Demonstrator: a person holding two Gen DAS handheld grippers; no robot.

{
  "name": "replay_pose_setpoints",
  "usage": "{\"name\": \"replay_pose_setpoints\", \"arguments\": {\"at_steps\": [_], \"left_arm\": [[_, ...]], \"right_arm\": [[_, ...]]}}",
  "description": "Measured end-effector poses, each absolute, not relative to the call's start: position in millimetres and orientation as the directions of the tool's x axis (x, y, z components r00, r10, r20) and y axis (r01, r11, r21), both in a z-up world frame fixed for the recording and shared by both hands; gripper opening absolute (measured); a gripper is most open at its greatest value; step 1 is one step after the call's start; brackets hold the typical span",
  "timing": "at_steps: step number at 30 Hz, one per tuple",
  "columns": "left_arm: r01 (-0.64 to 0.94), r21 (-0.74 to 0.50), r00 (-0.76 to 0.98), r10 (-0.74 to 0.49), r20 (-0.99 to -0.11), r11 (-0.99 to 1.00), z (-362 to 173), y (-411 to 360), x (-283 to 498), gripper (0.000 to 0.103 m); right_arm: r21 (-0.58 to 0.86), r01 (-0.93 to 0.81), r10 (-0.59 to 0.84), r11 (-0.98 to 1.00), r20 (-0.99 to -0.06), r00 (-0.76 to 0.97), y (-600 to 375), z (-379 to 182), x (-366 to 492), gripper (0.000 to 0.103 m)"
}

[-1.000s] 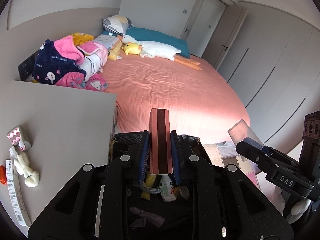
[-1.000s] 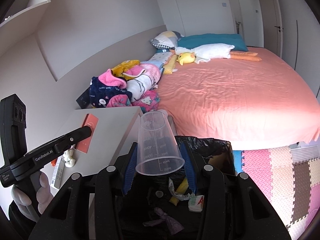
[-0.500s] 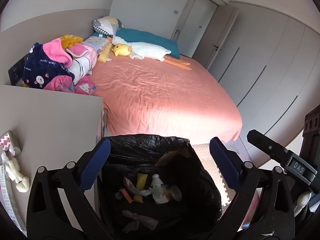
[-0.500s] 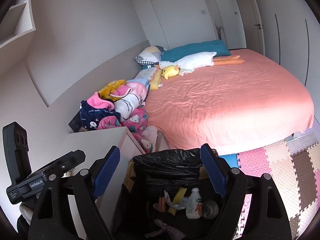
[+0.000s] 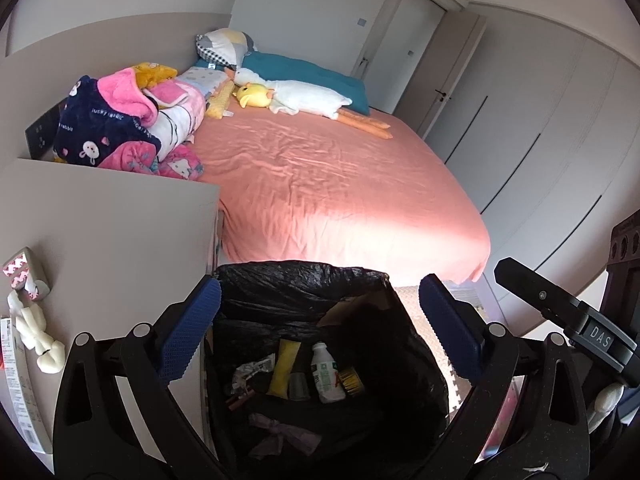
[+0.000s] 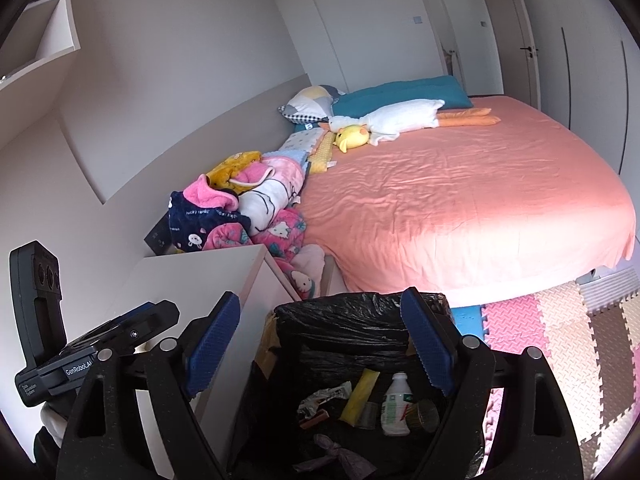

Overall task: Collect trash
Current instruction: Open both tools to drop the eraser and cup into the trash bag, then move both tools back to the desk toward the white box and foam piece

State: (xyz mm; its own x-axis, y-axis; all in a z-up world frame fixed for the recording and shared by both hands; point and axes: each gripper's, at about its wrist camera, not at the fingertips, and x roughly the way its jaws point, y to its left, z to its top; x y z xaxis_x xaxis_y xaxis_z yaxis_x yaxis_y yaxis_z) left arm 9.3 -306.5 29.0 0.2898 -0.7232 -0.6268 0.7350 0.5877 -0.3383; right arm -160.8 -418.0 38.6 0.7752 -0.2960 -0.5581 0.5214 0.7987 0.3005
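Above the trash bin (image 5: 304,280), lined with a black bag and standing between the grey nightstand (image 5: 108,216) and the foot of the pink bed (image 5: 332,184): left gripper (image 5: 320,320), jaws spread about as wide as they go, blue pads (image 5: 192,320) flanking the bin's mouth, nothing between them, nothing touched. Beside it, over the same bin (image 6: 360,316): right gripper (image 6: 320,340), jaws wide too, slightly less so, pads (image 6: 428,344) bare and clear of the bag. Both sets of jaws just swung apart within the last moment and now stand steady.

Down at the bottom of the bin: a yellow packet (image 5: 284,368), a white bottle with a green label (image 5: 326,372), a clear cup (image 5: 298,386) lying between them, crumpled wrapper (image 5: 248,372), a reddish strip (image 6: 314,418), a purplish scrap (image 5: 280,432).

Left on the nightstand's near edge: a pink zigzag-patterned box (image 5: 24,276), a white bone-shaped piece (image 5: 36,340), a long printed label strip (image 5: 18,392). On the bed, well apart: a heap of blankets (image 5: 124,124), a white goose plush (image 5: 304,98).
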Motion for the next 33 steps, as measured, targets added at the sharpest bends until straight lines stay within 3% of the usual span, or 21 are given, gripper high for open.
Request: {"name": "replay_pose_setpoints", "arguments": {"at_steps": [18,33], "left_arm": [[0.615,-0.307,0.428,-0.635,-0.643,0.726,26.1,-236.2,24.9,0.096],[0.405,-0.257,0.588,-0.465,-0.662,0.878,11.3,-141.1,30.9,0.096]], "right_arm": [[0.308,0.368,-0.139,0.877,-0.572,0.808,-376.0,30.5,-101.2,0.083],[0.301,0.185,0.036,0.936,-0.601,0.799,-313.6,15.9,-38.5,0.083]]}}
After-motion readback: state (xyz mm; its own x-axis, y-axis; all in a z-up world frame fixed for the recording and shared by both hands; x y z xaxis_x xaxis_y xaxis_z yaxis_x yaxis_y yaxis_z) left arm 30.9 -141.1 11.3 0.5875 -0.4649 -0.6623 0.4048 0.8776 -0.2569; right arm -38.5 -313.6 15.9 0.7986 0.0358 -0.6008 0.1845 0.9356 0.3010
